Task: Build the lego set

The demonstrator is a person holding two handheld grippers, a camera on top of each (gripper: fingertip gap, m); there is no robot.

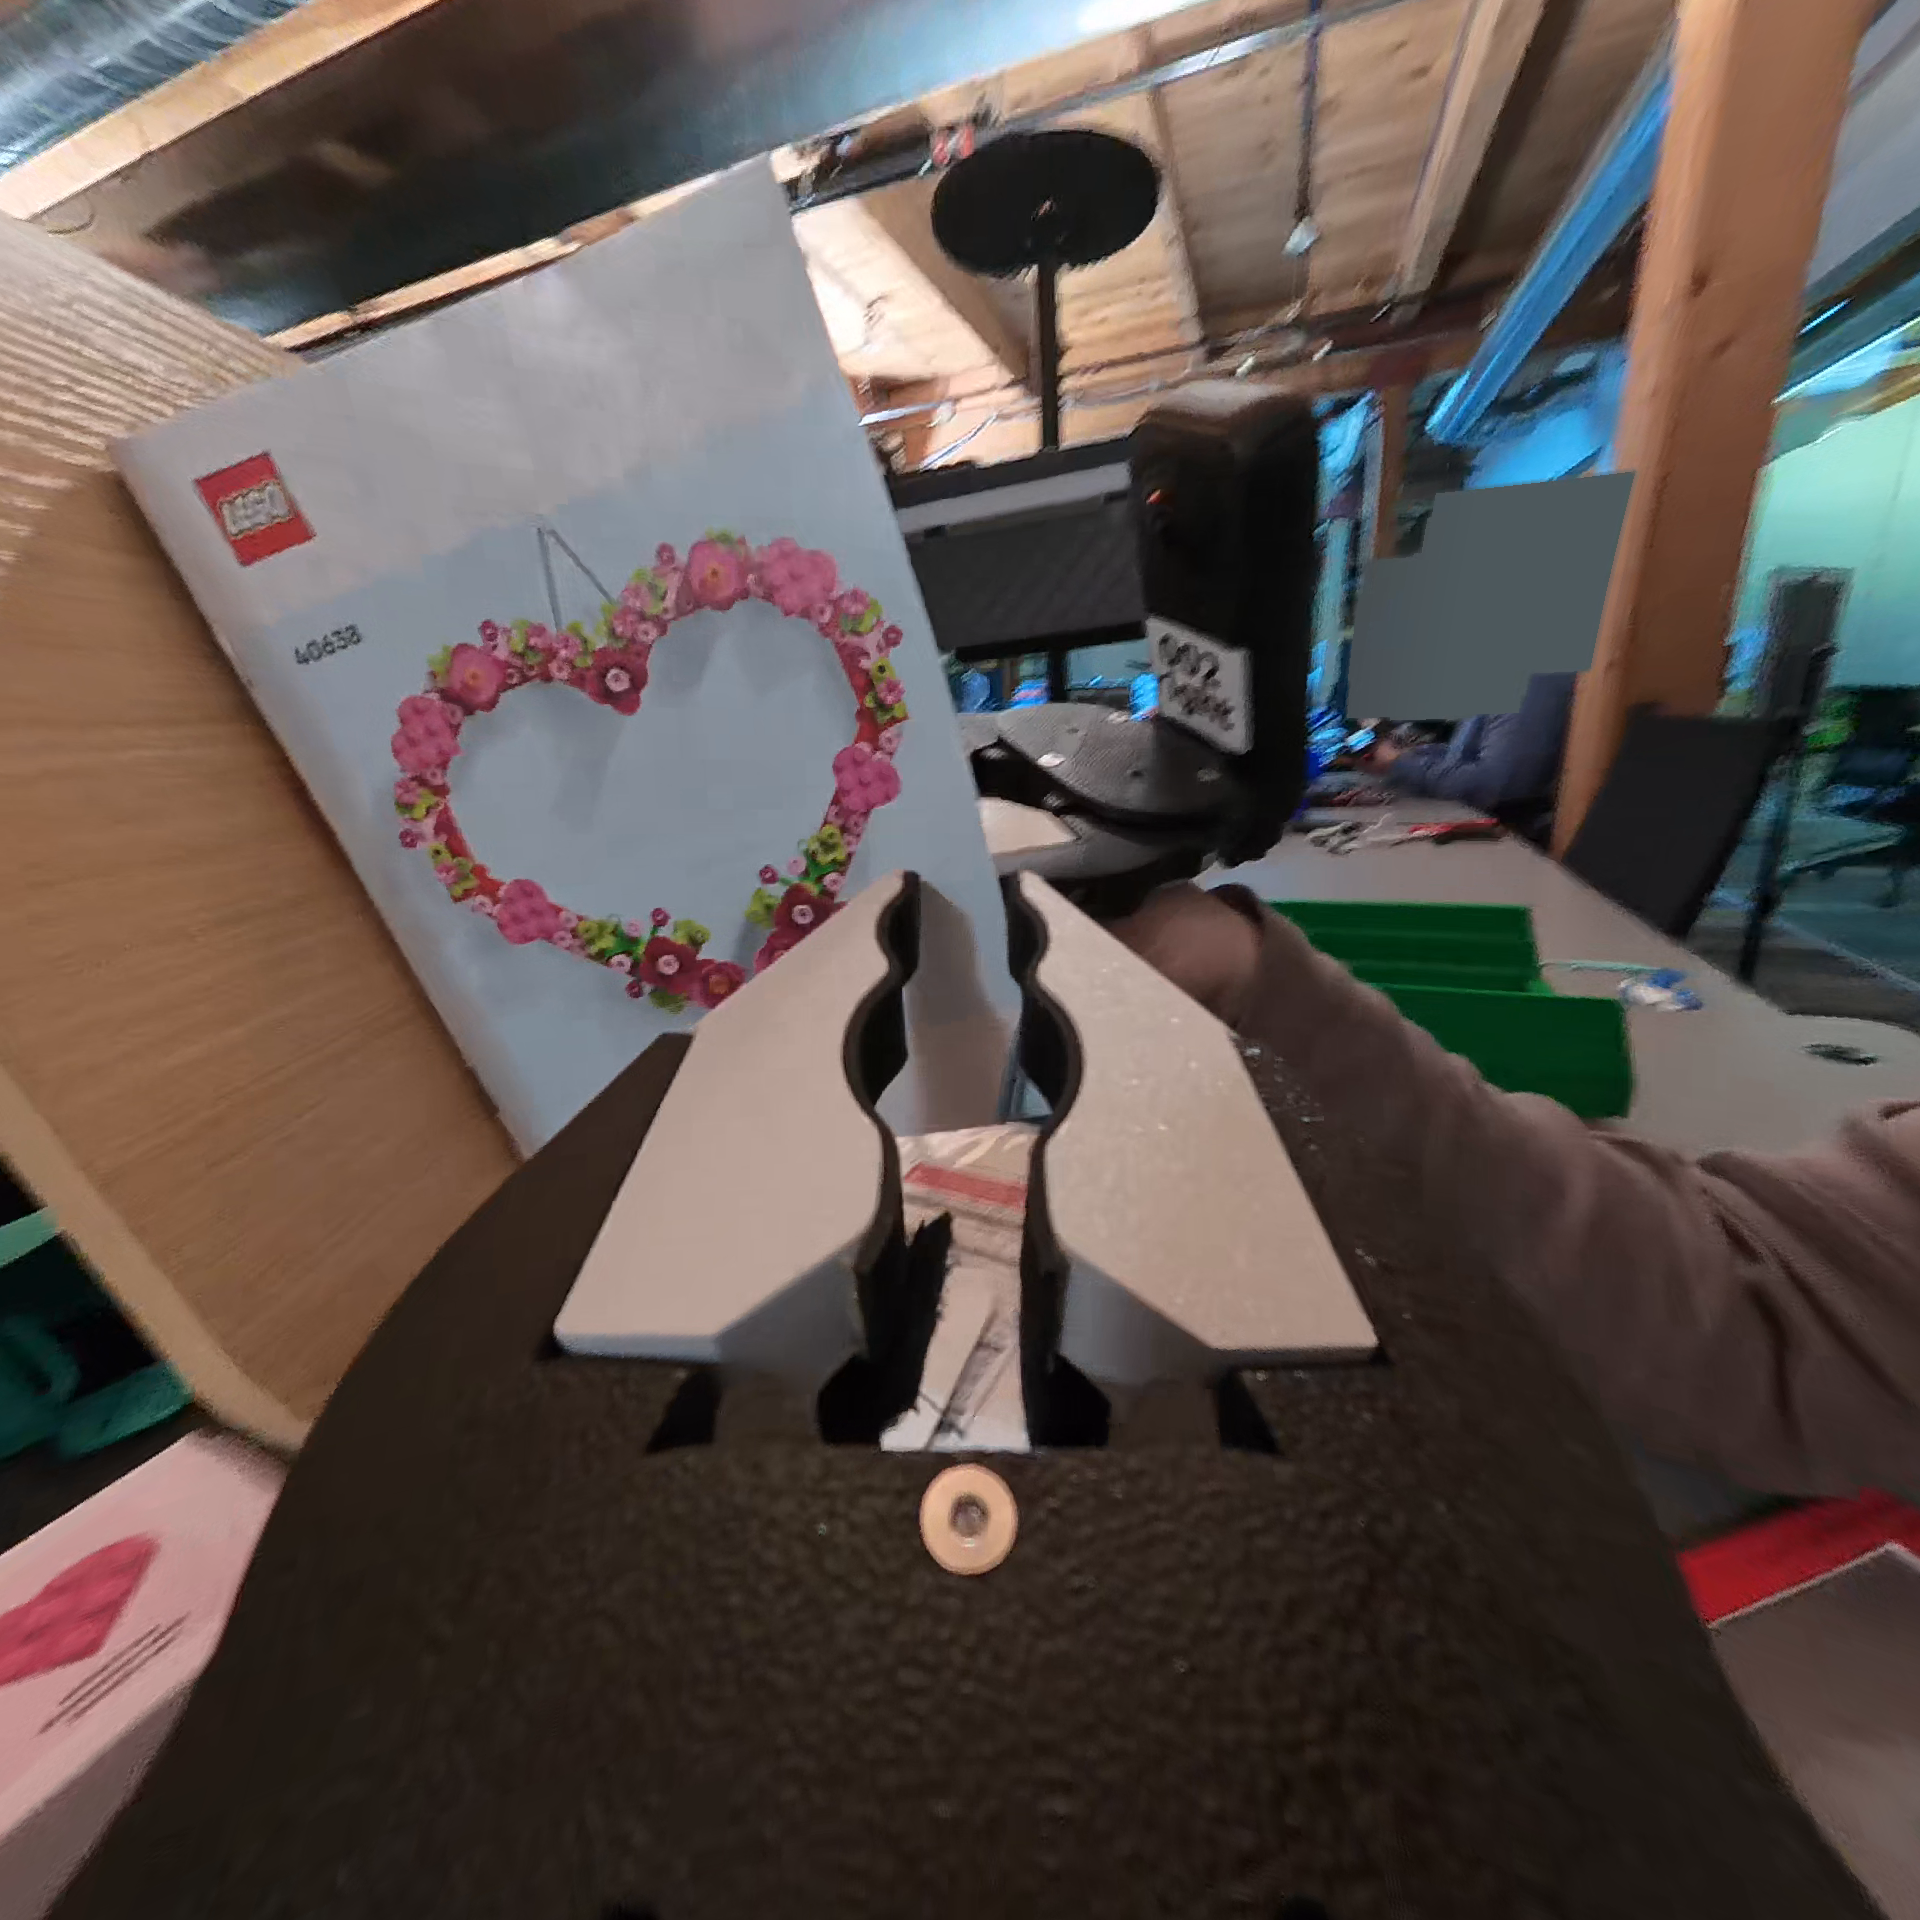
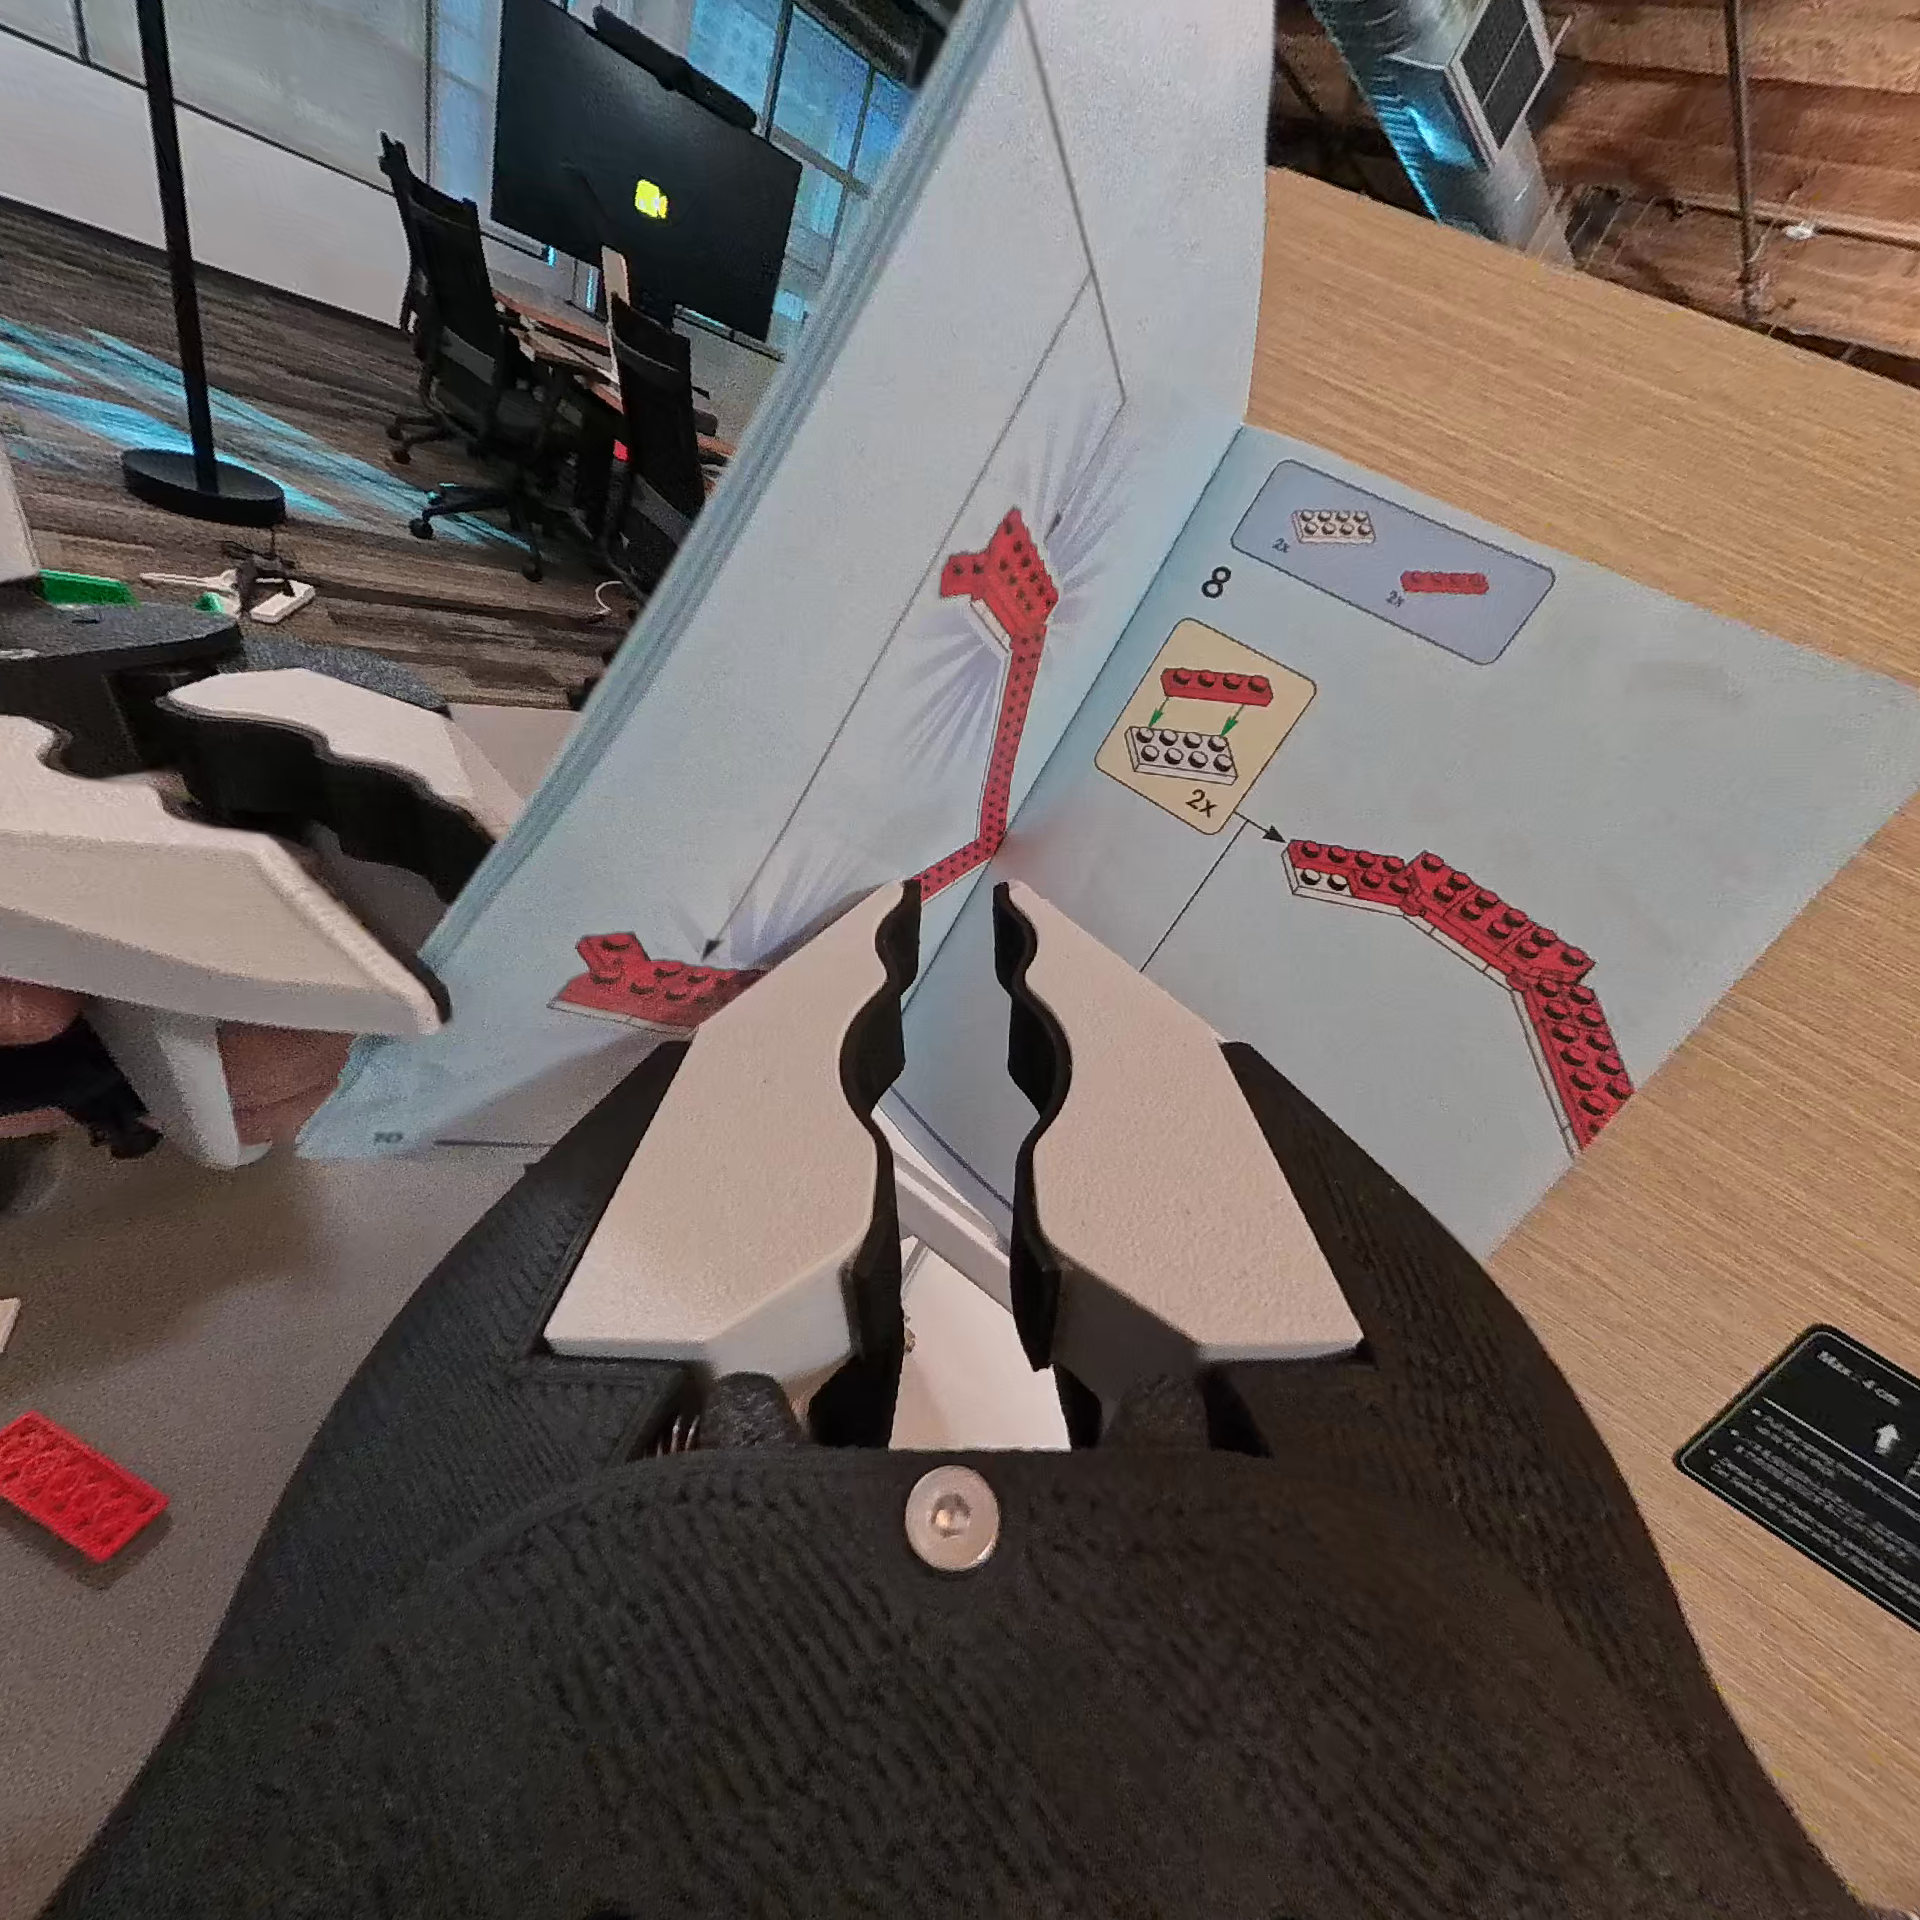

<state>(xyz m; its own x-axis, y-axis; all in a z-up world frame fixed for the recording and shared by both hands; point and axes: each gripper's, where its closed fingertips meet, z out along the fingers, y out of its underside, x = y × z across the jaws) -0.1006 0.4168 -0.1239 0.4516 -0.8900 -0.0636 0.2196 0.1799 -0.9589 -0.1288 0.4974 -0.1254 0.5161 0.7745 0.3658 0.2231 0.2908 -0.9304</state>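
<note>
The instruction booklet (image 1: 582,436) stands half open against a wooden board (image 1: 156,831). Its cover, with a pink flower heart, faces my left gripper (image 1: 961,899). That gripper is slightly open and empty, with the cover's right edge just past its tips. In the right wrist view the booklet (image 2: 1558,779) lies open on a page of red brick steps, and its left leaves (image 2: 935,416) are raised. My right gripper (image 2: 956,899) is slightly open and empty, with its tips at the fold. The left gripper (image 2: 457,894) touches the raised leaves from outside. A red plate (image 2: 78,1486) lies on the grey table.
A green sorting tray (image 1: 1455,997) sits right of the booklet, behind a person's sleeve (image 1: 1558,1247). The set's box (image 1: 94,1662) is at lower left. A plastic bag (image 1: 966,1174) lies under my left fingers. The board carries a black sticker (image 2: 1808,1455). Office chairs (image 2: 468,312) stand far off. Tip to tip, the grippers are about 8 cm apart. Between my left fingertips and the red plate (image 2: 78,1486) there is roughly 25 cm.
</note>
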